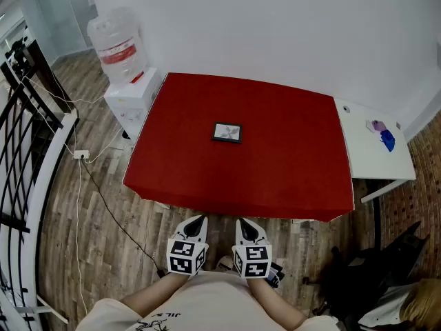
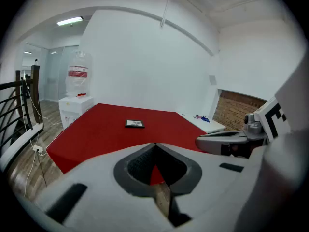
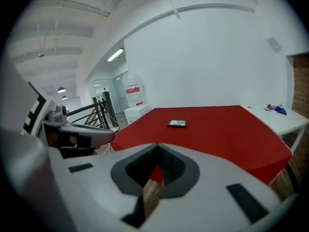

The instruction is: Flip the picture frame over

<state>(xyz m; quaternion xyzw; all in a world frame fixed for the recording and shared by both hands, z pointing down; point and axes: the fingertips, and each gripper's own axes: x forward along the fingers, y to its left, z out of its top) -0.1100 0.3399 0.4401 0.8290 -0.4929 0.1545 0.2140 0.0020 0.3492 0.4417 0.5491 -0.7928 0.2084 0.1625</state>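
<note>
Picture frame (image 1: 227,132), the only one in sight, lies flat and face up on the red table (image 1: 289,178), a little beyond the middle of the top and well apart from every edge. It is a small rectangle with a dark border around a pale picture. Its long axis runs left to right in the head view, roughly parallel to the table's far edge and turned only slightly. The single table has a smooth, matte red covering that hangs over its near edge. Two tongs are held close to the person's body, short of the table's near edge and far from the frame. The left gripper (image 1: 197,220) and the right gripper (image 1: 247,223) sit side by side, both pointing toward the table and tilted downward. Each is white plastic with dark ribbed pads and carries one cube with black-and-white square markers. In the left gripper view the jaws are pressed together with nothing between them, and the right gripper's jaws likewise meet at the tips and are empty. To the left stands one white water dispenser (image 1: 131,102) topped by one clear bottle (image 1: 117,45). To the right, one white side table (image 1: 375,161) touches the red one and holds a blue thing (image 1: 388,140) and a purple thing (image 1: 377,125). The floor (image 1: 103,233) is wood plank.
</note>
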